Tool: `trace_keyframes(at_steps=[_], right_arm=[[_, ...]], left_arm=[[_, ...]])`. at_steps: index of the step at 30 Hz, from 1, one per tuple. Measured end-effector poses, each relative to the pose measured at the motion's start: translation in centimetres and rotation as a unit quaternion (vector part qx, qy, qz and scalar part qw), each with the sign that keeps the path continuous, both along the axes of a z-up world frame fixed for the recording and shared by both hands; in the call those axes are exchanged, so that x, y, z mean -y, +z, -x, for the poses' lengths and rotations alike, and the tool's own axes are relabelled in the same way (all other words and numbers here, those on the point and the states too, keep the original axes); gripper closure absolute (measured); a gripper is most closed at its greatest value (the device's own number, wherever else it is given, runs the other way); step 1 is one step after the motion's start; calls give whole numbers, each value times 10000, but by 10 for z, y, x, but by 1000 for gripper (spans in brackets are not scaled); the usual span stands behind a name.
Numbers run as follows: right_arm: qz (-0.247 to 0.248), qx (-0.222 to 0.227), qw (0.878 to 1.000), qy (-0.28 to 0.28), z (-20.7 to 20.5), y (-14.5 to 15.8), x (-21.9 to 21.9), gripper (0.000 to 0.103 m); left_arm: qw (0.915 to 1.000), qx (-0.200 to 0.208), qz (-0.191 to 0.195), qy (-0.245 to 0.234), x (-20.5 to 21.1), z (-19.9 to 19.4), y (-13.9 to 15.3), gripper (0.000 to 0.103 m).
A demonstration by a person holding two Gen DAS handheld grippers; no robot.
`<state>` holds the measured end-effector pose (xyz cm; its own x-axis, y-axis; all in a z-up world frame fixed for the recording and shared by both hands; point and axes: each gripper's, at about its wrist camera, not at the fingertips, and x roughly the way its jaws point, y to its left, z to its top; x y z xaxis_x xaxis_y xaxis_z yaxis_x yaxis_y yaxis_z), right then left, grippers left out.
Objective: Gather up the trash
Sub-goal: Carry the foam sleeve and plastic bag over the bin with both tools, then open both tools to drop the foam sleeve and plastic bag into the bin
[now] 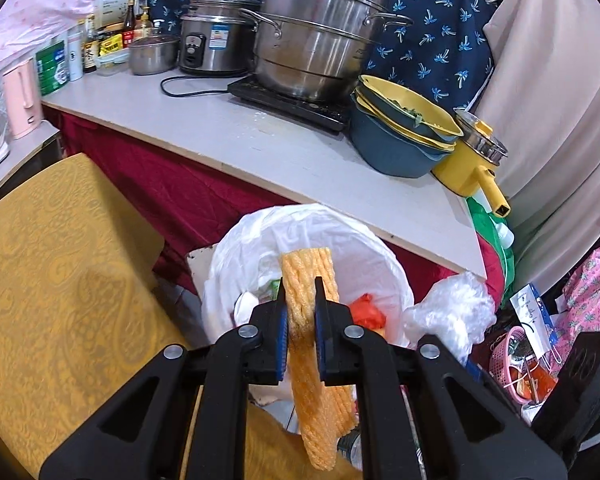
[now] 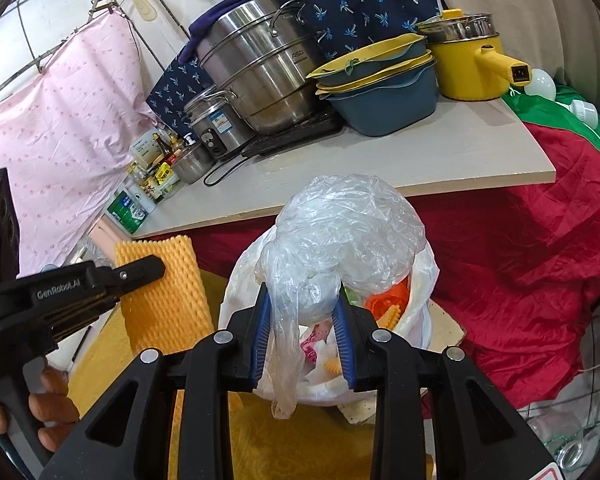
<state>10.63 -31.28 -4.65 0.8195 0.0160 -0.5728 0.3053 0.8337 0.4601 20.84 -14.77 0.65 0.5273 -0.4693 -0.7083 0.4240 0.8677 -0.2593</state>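
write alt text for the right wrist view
The right tongs grip a crumpled clear plastic bag above a white-lined trash bin. At left, the left tongs hold an orange foam sheet.

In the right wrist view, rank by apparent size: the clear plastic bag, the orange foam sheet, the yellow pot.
1. Clear plastic bag, though it sits nearest the camera, so that inflates it.
2. Orange foam sheet and yellow pot look about alike; I won't rank them.
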Motion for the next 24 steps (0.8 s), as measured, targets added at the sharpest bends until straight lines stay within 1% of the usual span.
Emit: trace_keyframes(at_steps=[4, 8, 9, 10, 11, 12, 13, 15, 16, 19, 21, 24], right_arm=[[11, 14, 10000, 29, -16, -1, 3, 72], [60, 57, 10000, 44, -33, 0, 7, 72], [68, 64, 10000, 32, -37, 0, 8, 71], [75, 69, 9999, 18, -40, 1, 9, 68], [85, 65, 9999, 14, -43, 1, 10, 67], [98, 67, 9999, 3, -45, 1, 10, 63], [115, 88, 9999, -12, -47, 1, 11, 59], [117, 105, 9999, -7, -50, 2, 10, 53], [111, 108, 9999, -7, -51, 1, 10, 51], [114, 94, 9999, 8, -53, 2, 8, 47], [115, 87, 9999, 27, -54, 3, 6, 45], [142, 76, 9998, 75, -51, 7, 1, 42]], left_arm=[[10000, 43, -22, -19, 12, -17, -2, 92], [10000, -16, 12, -63, 21, -33, -7, 92], [10000, -27, 28, -72, 23, -36, -8, 88], [9999, -50, 47, -77, 24, -40, -8, 77], [9999, -57, 80, -70, 25, -42, -9, 71], [9999, -34, 119, -46, 24, -43, -8, 60], [9999, 2, 127, -7, 24, -44, -8, 52], [9999, 71, 149, 10, 23, -45, -6, 45], [9999, 103, 129, 11, 23, -44, -5, 39], [9997, 229, 47, 67, 20, -42, -2, 35], [9996, 266, -4, 121, 16, -40, 0, 27], [9991, 353, -57, 219, 5, -35, 4, 25]])
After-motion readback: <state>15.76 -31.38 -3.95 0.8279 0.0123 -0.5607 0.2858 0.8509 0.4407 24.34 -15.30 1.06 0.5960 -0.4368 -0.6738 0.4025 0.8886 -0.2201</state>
